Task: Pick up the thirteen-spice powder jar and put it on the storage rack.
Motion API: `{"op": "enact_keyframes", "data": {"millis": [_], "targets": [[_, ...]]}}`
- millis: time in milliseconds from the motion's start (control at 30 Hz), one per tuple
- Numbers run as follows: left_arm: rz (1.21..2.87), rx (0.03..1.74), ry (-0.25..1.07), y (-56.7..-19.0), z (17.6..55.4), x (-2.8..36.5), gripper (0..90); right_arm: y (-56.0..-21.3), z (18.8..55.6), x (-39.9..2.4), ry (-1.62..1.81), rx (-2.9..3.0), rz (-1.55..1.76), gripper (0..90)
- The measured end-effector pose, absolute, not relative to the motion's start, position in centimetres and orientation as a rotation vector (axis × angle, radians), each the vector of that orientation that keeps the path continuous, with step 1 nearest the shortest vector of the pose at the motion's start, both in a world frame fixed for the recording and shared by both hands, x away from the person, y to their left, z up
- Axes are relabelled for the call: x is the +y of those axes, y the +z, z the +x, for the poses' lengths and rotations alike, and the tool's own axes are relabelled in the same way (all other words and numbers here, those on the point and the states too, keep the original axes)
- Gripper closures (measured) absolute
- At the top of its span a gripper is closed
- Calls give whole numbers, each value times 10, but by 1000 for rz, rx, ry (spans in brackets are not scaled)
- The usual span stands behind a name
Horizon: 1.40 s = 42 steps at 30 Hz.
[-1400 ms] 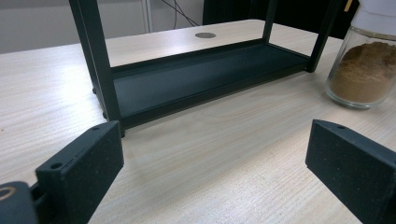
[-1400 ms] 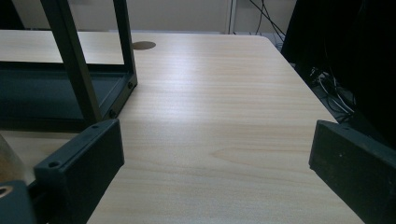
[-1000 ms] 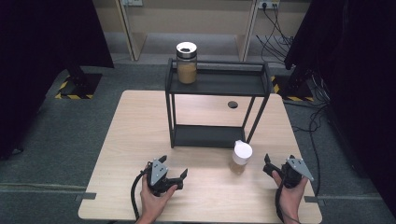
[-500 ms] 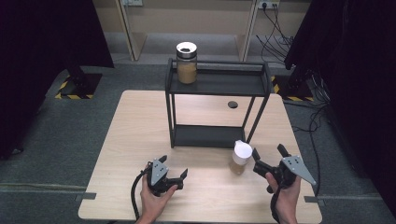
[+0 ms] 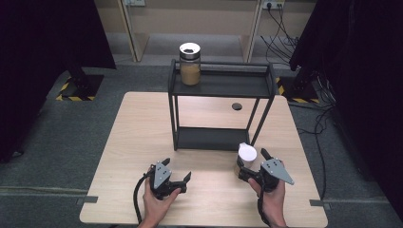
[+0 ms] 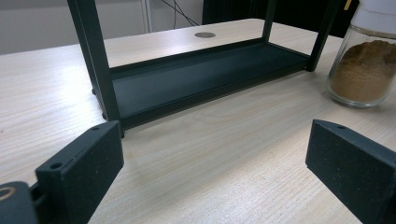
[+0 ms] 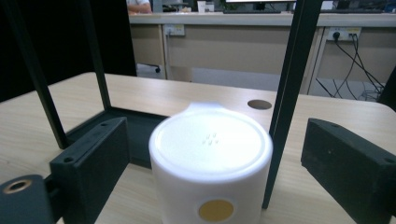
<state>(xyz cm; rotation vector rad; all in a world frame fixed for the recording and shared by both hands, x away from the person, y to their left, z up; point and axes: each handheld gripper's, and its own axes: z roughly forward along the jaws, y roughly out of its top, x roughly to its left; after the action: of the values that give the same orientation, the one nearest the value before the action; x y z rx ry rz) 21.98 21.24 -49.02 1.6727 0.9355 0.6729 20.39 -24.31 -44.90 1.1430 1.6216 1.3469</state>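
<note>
Reaching step: right gripper (image 5: 250, 167) around small white-lidded glass jar of brown powder (image 5: 246, 156) on pale wooden table (image 5: 142, 133), by black metal shelf (image 5: 218, 137); jaws just narrowing, not touching. Next, squeeze and lift. Left gripper (image 5: 176, 173) wide, empty.

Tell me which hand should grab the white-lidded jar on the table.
Right. The right gripper already has the jar between its open fingers, which have just been closing. The left gripper sits farther off.

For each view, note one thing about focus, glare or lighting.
High view: even light, dark curtains at the sides, the right gripper slightly soft. Left gripper view: glare on the table, the jaws blurred. Right gripper view: the white-lidded jar close and soft, its lid overexposed.
</note>
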Motion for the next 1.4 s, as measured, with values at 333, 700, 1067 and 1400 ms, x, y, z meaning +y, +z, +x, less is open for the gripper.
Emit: {"op": "enact_keyframes", "data": {"millis": [333,700,1067,1400], "targets": [[1675,935,675,-490,220,213,33,-462,214,-236,1313,1641,1172,245],[1674,936,677,-490,219,212,34,-468,211,-233,1321,1620,1150,303],[1671,937,677,-490,219,213,34,-461,197,-228,1377,1596,1064,303],[1669,938,678,-491,218,214,34,-446,182,-222,1426,1539,1000,304]]}}
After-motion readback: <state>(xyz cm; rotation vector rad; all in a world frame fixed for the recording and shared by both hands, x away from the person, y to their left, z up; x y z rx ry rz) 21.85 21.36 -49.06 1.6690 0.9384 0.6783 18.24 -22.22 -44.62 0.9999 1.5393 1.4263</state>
